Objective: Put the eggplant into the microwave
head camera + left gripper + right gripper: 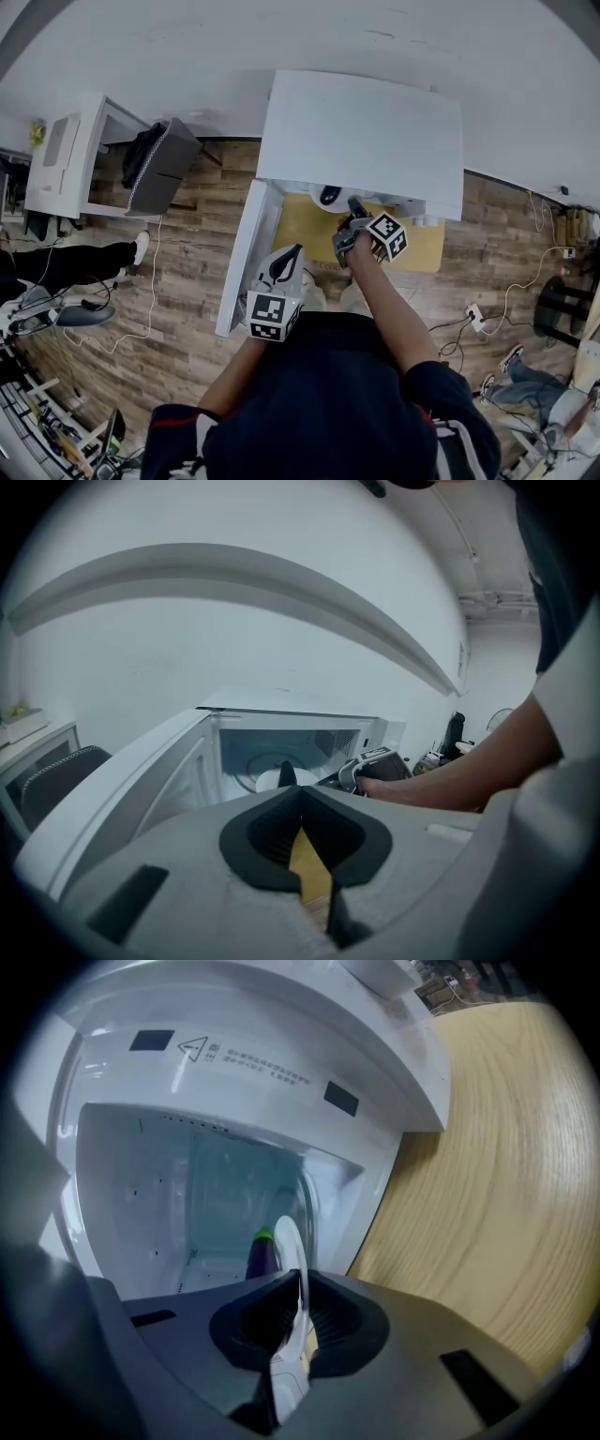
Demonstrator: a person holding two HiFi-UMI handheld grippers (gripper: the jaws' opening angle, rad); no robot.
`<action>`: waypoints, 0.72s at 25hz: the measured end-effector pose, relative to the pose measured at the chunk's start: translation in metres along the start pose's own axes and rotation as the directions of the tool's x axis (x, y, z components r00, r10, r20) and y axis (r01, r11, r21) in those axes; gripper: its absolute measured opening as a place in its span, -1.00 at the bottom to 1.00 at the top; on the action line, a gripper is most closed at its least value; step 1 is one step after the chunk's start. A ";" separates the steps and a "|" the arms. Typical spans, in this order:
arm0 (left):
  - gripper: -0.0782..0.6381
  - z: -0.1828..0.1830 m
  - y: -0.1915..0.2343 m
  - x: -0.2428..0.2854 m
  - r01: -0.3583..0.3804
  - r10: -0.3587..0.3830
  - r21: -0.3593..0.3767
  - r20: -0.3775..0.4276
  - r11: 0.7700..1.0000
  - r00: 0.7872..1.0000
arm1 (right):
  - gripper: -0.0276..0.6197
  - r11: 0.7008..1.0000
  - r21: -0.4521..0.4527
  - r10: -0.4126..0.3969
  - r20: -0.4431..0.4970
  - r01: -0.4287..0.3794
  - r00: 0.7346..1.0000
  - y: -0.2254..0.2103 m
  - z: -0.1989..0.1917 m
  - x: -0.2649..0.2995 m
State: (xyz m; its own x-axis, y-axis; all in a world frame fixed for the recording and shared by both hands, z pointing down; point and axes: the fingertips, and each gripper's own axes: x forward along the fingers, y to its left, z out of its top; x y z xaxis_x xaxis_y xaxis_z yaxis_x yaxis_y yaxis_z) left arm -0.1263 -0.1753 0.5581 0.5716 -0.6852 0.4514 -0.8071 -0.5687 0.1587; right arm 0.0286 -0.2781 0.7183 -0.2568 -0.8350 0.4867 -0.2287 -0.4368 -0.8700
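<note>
While the microwave (361, 131) stands with its door (242, 253) swung open at its left side, the right gripper (300, 1274) is held at the mouth of the cavity. Its jaws are clamped on the near rim of a white plate (289, 1241). The eggplant (260, 1255) is carried on that plate, just beyond the jaw tips and toward the microwave's back wall. Its long axis is judged to run roughly in line with the jaws, with the green cap at the end deeper in the microwave. The eggplant is thus seen inside the open front of the microwave, though how deep in cannot be settled.

The left gripper (300, 794) is held outside the microwave, in front of it and beside the open door. Its jaws are drawn together with nothing between them. The right gripper is the nearer one by far. The coming move is judged to turn on a straight push further into the microwave and a level set-down before the rim is let go.
</note>
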 end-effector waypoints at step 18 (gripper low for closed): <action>-0.74 -0.003 0.007 -0.003 -0.028 0.028 -0.023 -0.004 0.999 1.000 | -0.84 0.999 -0.038 -0.040 -0.013 0.039 0.999 0.002 0.000 0.012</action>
State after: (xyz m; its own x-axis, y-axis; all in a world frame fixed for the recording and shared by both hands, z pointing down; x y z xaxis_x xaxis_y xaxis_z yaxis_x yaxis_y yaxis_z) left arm -0.1340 -0.1752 0.5605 0.5484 -0.6988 0.4592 -0.8258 -0.5390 0.1659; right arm 0.0252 -0.2893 0.7223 -0.2594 -0.8127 0.5217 -0.2743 -0.4559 -0.8467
